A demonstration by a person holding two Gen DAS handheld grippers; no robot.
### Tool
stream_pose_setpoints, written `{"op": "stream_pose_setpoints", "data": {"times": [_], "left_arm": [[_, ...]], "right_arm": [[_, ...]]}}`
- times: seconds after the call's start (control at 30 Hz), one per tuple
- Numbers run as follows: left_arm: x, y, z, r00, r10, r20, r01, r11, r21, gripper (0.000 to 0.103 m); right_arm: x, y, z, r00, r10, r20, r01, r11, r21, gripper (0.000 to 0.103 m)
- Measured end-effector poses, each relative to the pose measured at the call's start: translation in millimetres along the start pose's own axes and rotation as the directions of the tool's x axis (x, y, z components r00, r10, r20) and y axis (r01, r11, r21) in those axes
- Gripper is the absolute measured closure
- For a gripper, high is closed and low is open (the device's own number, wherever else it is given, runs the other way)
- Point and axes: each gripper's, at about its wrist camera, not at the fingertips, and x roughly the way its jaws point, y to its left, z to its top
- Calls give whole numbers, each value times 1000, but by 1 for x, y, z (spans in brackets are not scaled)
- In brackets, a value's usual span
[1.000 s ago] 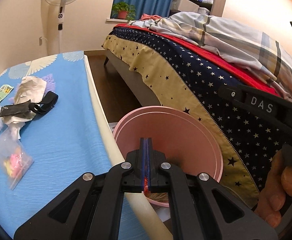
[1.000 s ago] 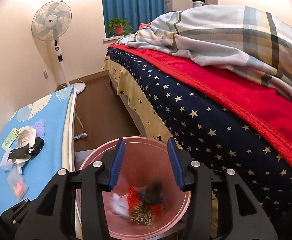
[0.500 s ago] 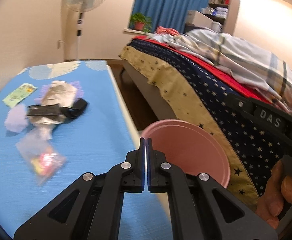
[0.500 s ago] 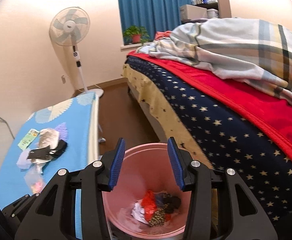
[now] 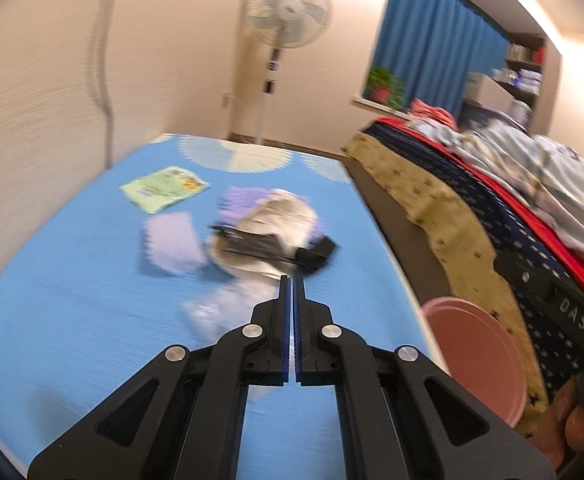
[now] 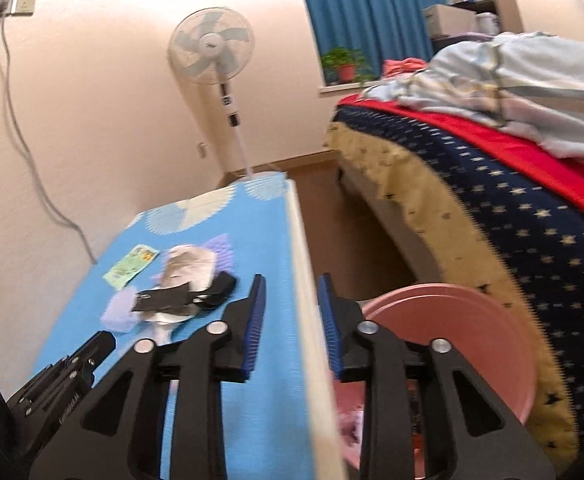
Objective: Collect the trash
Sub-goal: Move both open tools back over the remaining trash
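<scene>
Trash lies on the blue table (image 5: 72,280): a green packet (image 5: 164,188), a purple cloth piece (image 5: 172,246), a crumpled whitish wrapper (image 5: 276,216) with a black strap (image 5: 272,248) across it, and a blurred clear bag (image 5: 220,308). My left gripper (image 5: 292,284) is shut and empty, its tips just short of the strap. My right gripper (image 6: 290,292) is open and empty, straddling the table's right edge. The pink bin (image 6: 471,320) stands on the floor right of the table, with trash in its bottom (image 6: 351,420). The pile also shows in the right wrist view (image 6: 184,280).
A bed (image 6: 511,220) with a starred cover runs along the right. A standing fan (image 5: 288,4) is behind the table. A wall cable (image 6: 24,148) hangs at left. The floor (image 6: 351,240) lies between table and bed.
Both grippers have swung left from over the pink bin toward the table. The left gripper now points at the trash pile; the right now straddles the table edge.
</scene>
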Motion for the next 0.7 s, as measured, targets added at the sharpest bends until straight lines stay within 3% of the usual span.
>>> {"op": "stream_pose_setpoints", "data": {"times": [0.37, 0.7], "left_arm": [[14, 54, 17, 991, 133, 20, -131, 988, -79, 102], [42, 68, 18, 987, 156, -36, -159, 982, -106, 102]], "right_arm": [[47, 41, -3, 993, 114, -40, -116, 993, -36, 83], [88, 57, -5, 983, 145, -112, -147, 989, -13, 82]]}}
